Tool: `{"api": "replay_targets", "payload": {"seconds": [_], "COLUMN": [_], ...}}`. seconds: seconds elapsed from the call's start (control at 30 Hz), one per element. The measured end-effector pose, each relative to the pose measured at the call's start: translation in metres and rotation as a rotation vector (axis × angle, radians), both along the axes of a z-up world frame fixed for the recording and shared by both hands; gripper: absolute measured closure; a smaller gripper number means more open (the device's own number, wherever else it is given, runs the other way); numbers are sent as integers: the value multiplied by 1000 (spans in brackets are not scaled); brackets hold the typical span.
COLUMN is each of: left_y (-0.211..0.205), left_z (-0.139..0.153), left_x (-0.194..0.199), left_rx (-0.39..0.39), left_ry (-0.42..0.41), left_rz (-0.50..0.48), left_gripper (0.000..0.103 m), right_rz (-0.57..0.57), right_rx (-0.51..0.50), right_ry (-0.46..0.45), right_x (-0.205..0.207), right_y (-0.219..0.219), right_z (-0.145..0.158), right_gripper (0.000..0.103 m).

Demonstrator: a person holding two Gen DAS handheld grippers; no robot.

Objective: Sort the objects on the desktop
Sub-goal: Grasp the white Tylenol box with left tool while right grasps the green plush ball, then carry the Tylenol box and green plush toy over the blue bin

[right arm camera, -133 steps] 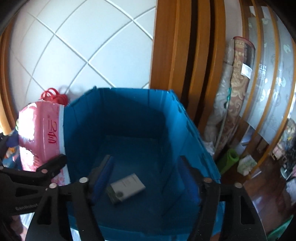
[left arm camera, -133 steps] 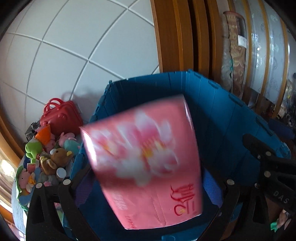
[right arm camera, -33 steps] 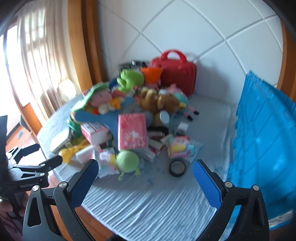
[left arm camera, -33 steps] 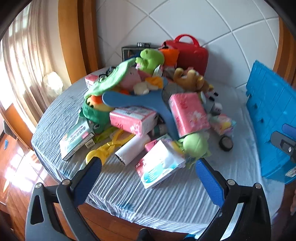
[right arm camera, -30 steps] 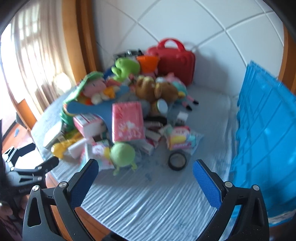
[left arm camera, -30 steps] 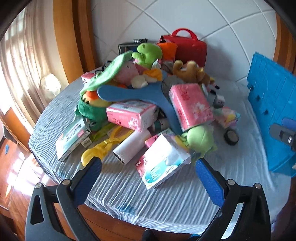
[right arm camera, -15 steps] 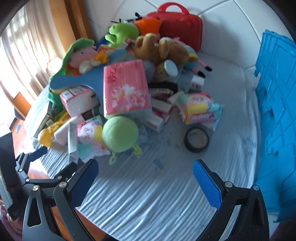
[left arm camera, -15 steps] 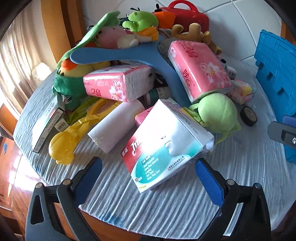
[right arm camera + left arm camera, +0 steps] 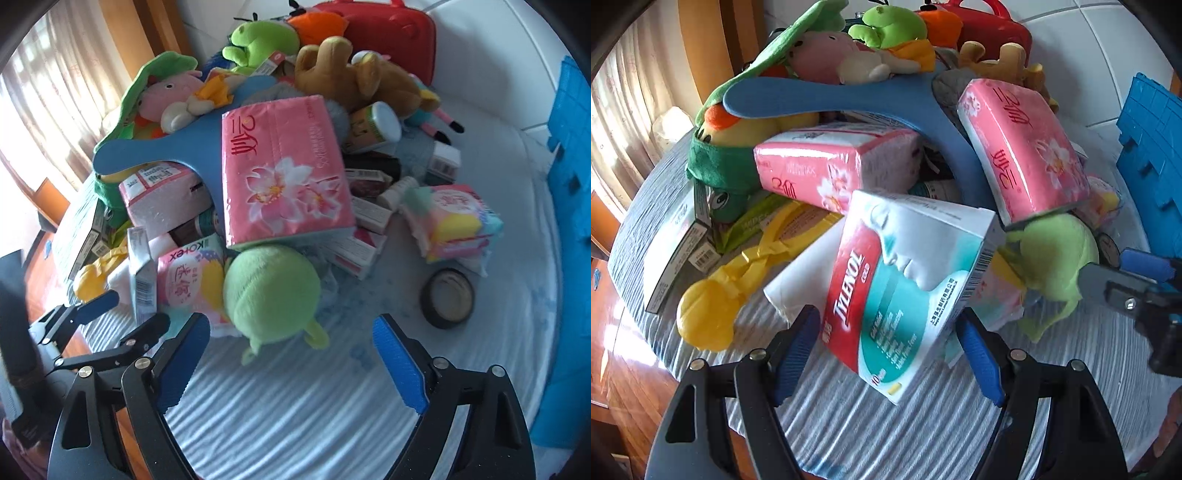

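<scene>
Box marked "TYLENOL" [image 9: 901, 280], tilted on pile atop tabletop [image 9: 923, 424]; pack marked "Kotex" [image 9: 188, 280] beside green plush ball [image 9: 271, 293]. Left gripper [image 9: 886, 358]: jaws just closing, straddling Tylenol box lower end, pad contact unclear. Right gripper [image 9: 291, 362]: jaws just closing, still wide, empty; plush ball just ahead, betw. fingertips, apart.

FREE: bare striped counter [image 9: 295, 406] in front of the heap, open strip right of tape roll [image 9: 448, 299] | BLOCKED: heaped toys and boxes behind | RIGHT: blue crate [image 9: 569, 206] walls the edge
</scene>
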State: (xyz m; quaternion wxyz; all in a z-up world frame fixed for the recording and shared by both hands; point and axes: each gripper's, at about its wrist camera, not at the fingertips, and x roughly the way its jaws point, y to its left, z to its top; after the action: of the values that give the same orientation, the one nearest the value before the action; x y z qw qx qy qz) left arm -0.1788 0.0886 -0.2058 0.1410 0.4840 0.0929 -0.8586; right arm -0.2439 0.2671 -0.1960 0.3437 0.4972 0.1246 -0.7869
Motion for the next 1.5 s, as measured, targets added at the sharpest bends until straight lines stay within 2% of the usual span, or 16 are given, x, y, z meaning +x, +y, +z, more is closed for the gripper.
{"api": "replay_targets", "payload": {"seconds": [0.27, 0.33, 0.37, 0.4, 0.43, 0.57, 0.63, 0.7, 0.97, 1.13, 1.33, 1.5], "left_y": [-8, -5, -2, 1, 5, 16, 20, 20, 2, 11, 6, 12], "left_z": [-3, -1, 0, 2, 3, 11, 19, 26, 41, 59, 54, 80], "left_x": [-8, -8, -7, -6, -6, -2, 2, 6, 10, 18, 24, 33], "left_rx": [70, 77, 66, 57, 45, 9, -3, -18, 8, -15, -8, -50], "left_ry": [-14, -10, -5, 0, 1, 12, 23, 36, 71, 111, 93, 161], "left_rz": [6, -12, -22, -33, -42, -61, -65, -60, -40, -46, -22, -28], "left_gripper": [28, 37, 39, 44, 48, 61, 72, 76, 83, 85, 85, 85], "right_rz": [5, 12, 12, 13, 10, 14, 10, 5, -13, -21, -34, -39], "right_rx": [39, 56, 51, 46, 49, 47, 39, 25, -3, -18, -39, -69], "right_ry": [-25, -34, -46, -58, -54, -46, -44, -36, -4, 43, 52, 81], "right_x": [-14, -14, -14, -13, -12, -7, -4, 0, 16, 22, 25, 31], "right_y": [-21, -25, -25, -25, -24, -18, -11, -3, 24, 37, 49, 57], "right_z": [-17, -23, -25, -26, -26, -22, -16, -8, 17, 36, 47, 62], "right_gripper": [12, 15, 25, 38, 41, 41, 42, 42, 42, 42, 41, 41]}}
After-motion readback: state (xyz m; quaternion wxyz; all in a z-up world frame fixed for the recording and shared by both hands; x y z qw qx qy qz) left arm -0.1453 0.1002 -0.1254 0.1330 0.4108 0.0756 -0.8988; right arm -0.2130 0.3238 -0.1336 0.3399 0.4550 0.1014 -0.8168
